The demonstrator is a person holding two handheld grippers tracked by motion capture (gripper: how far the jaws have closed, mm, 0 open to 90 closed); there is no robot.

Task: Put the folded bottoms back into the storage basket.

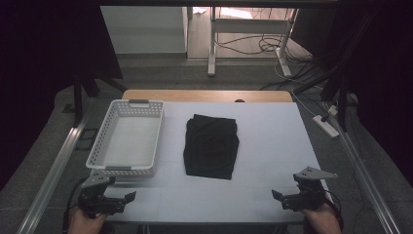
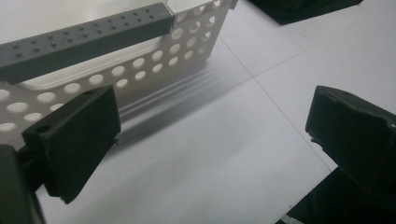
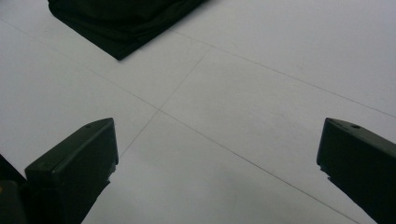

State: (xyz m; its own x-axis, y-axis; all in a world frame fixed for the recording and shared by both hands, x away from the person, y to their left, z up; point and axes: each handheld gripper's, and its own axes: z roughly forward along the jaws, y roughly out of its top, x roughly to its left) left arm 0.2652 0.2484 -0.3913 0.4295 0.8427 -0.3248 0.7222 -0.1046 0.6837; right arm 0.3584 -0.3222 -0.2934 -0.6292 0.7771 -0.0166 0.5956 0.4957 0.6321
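Note:
A folded black cloth (image 1: 211,146) lies flat in the middle of the white table (image 1: 272,141). To its left stands an empty white perforated basket (image 1: 125,138) with grey handles. My left gripper (image 1: 127,198) rests near the front left corner, just in front of the basket, open with nothing between its jaws. In the left gripper view the basket wall (image 2: 140,65) is close ahead and a corner of the cloth (image 2: 303,7) shows at the top. My right gripper (image 1: 278,197) sits at the front right, open and empty. The cloth's corner (image 3: 121,18) lies ahead of it.
The table's front edge runs just behind both grippers. A wooden strip (image 1: 207,95) borders the far edge. Beyond it are desk legs and floor cables (image 1: 253,44), and a power strip (image 1: 326,126) lies on the floor at the right.

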